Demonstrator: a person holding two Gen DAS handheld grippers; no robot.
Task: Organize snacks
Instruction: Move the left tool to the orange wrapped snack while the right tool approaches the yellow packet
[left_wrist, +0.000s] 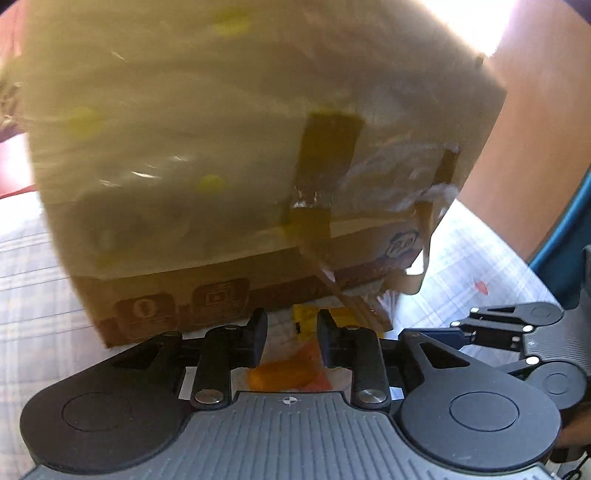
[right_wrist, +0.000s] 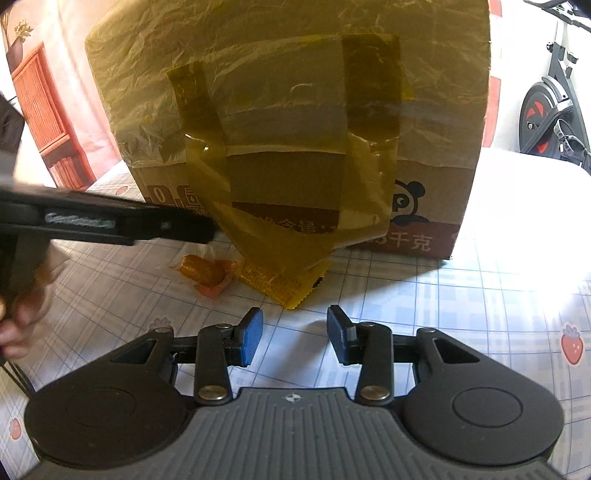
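Left fingers (left_wrist: 258, 334) apparently straddle orange snack (left_wrist: 284, 374) beside box (left_wrist: 221, 147).

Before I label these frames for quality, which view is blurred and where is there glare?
Left wrist view: cardboard box smeared by motion blur, top right corner blown out. Right wrist view: box sharp, tablecloth at right washed out by sunlight.
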